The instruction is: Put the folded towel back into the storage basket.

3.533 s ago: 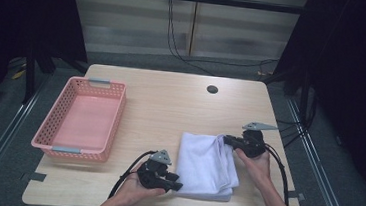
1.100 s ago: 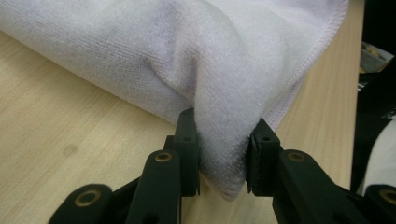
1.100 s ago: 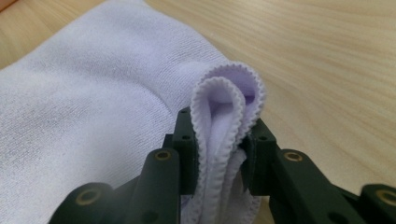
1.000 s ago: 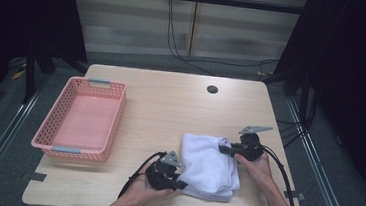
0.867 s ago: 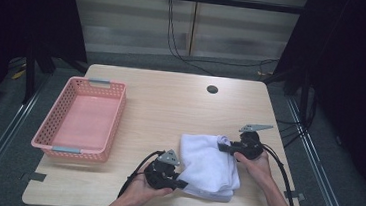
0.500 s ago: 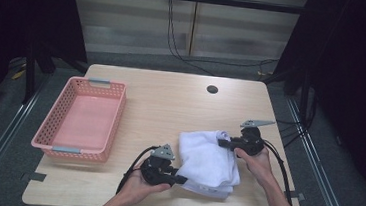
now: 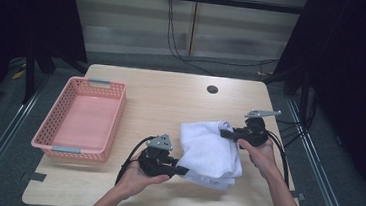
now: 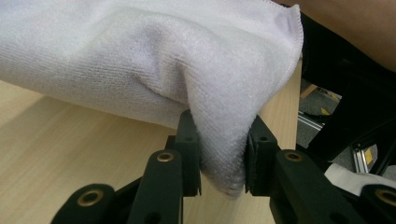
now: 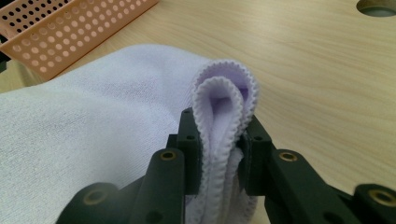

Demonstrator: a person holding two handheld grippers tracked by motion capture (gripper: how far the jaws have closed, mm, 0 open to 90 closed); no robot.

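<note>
A folded white towel (image 7: 209, 150) hangs between my two grippers above the right half of the wooden table (image 7: 166, 101). My left gripper (image 7: 181, 171) is shut on the towel's near left corner; in the left gripper view the cloth (image 8: 187, 60) is pinched between both black jaws (image 8: 223, 161). My right gripper (image 7: 224, 134) is shut on the far right corner. In the right gripper view the folded, stitched edges of the towel (image 9: 226, 100) loop up between the jaws (image 9: 219, 149), and the rest of the cloth spreads to the left.
A pink perforated basket (image 7: 84, 119) stands at the table's left side, with nothing in it; its rim (image 9: 70, 28) also shows in the right gripper view. A round cable hole (image 7: 212, 89) sits near the far edge. Dark floor and metal rails surround the table.
Both grippers have risen with the towel, lifting its two held corners off the table. The cloth now sags between them instead of lying flat.
</note>
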